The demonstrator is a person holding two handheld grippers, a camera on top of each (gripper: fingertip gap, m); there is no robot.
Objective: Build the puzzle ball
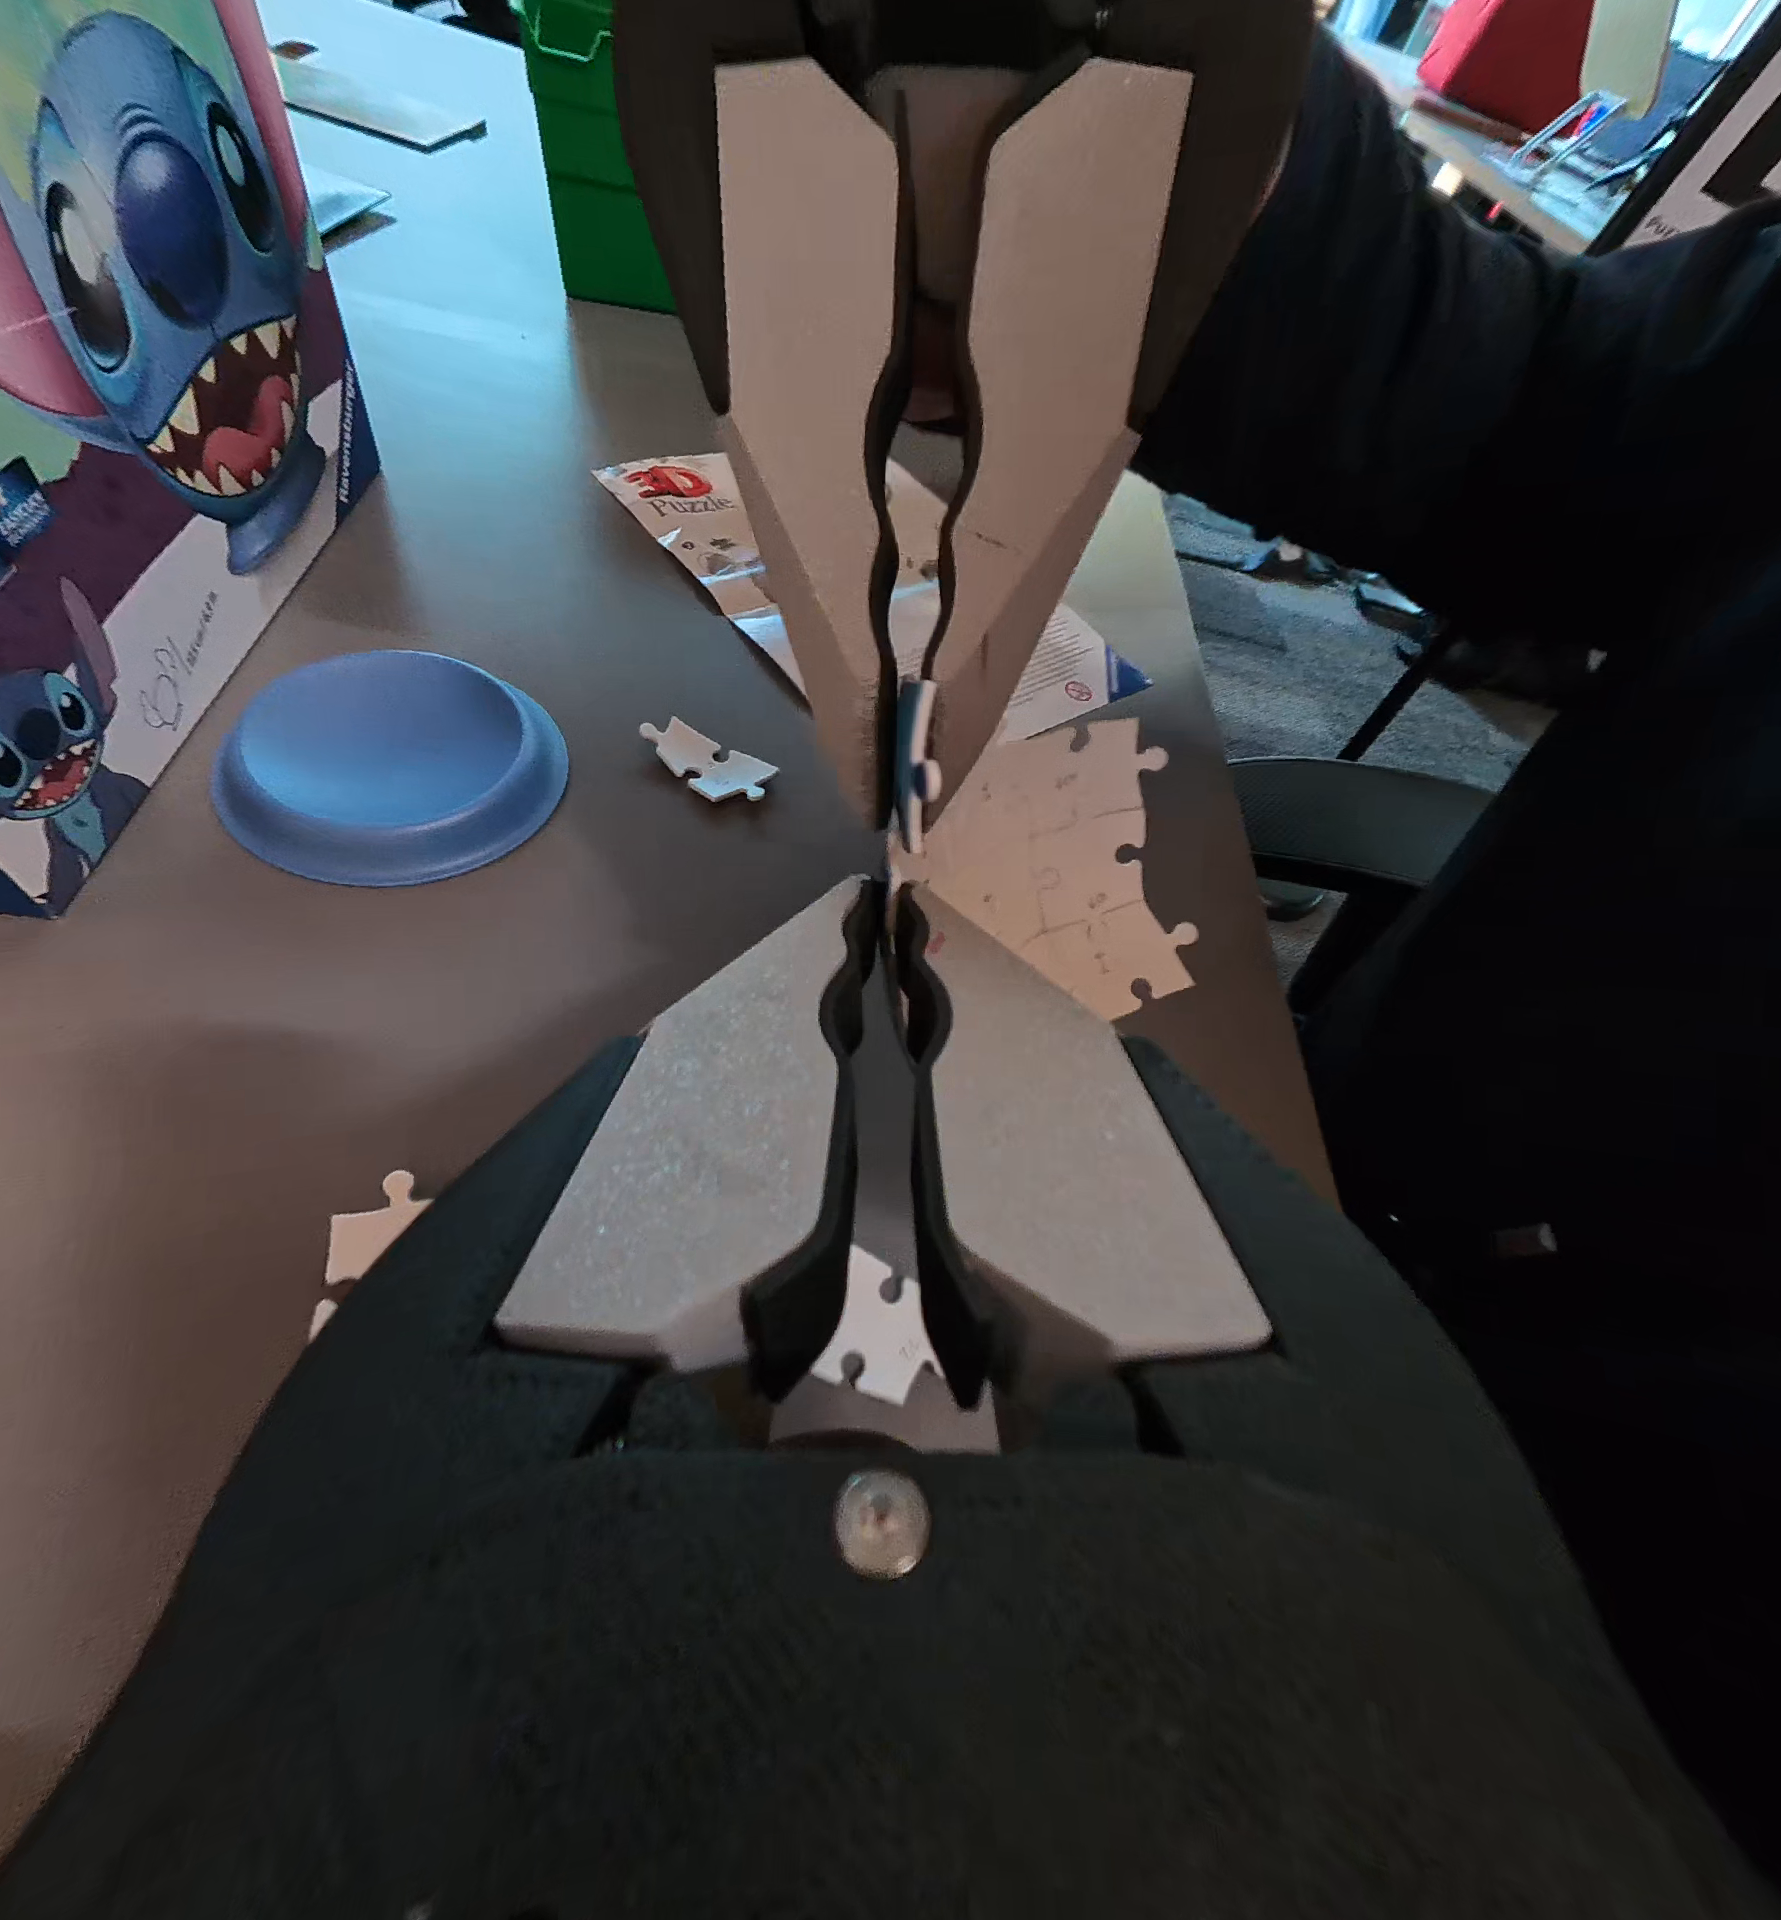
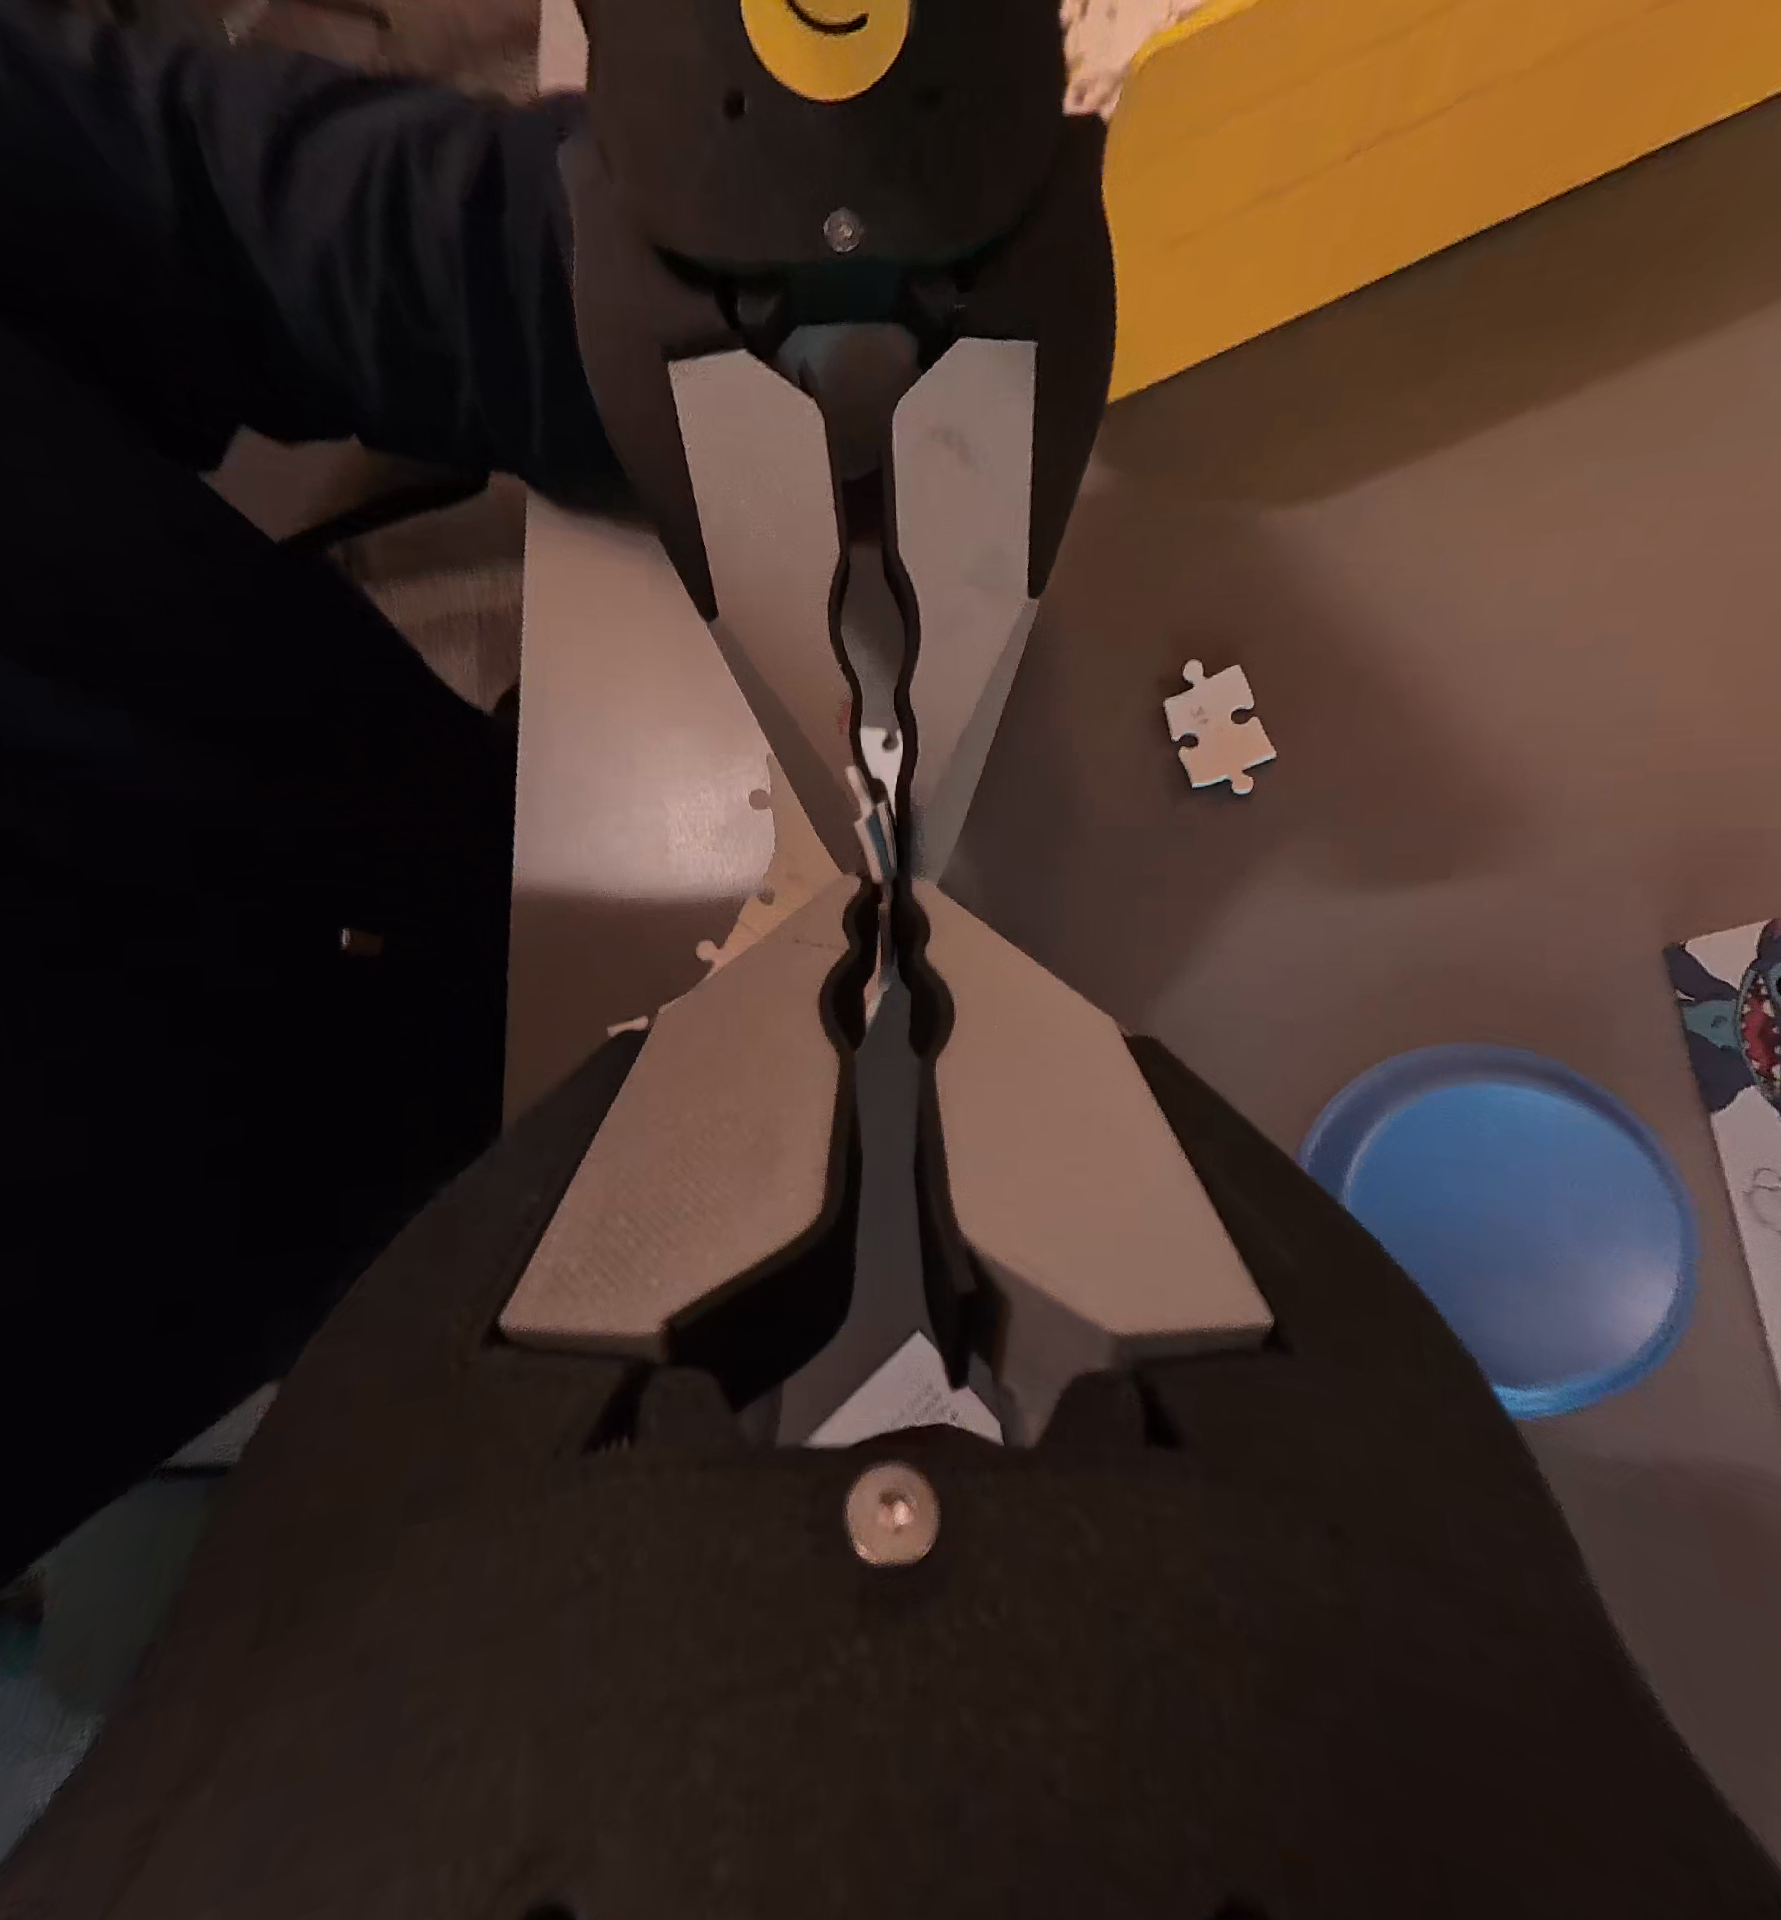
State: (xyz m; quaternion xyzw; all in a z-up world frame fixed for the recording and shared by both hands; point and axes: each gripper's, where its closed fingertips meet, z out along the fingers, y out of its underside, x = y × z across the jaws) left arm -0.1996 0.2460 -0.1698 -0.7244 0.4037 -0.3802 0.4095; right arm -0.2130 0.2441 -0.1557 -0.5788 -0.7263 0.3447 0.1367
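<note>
Both grippers, left [image 1: 881, 883] and right [image 2: 881, 894], clench puzzle pieces [image 1: 917, 758] tip-to-tip; misaligned tabs could buckle, dropping one toward the tabletop [image 1: 450, 987] at 6 o'clock.

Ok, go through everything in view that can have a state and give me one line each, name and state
Left gripper: shut on the joined white panel.
Right gripper: shut on a small blue-and-white puzzle piece.
Small blue-and-white puzzle piece: held on edge at the panel's rim.
Joined white panel: part-built, printed side down.
Round blue plastic stand: empty, upright.
Loose white piece pair: joined, lying flat.
Picture box: standing.
</note>
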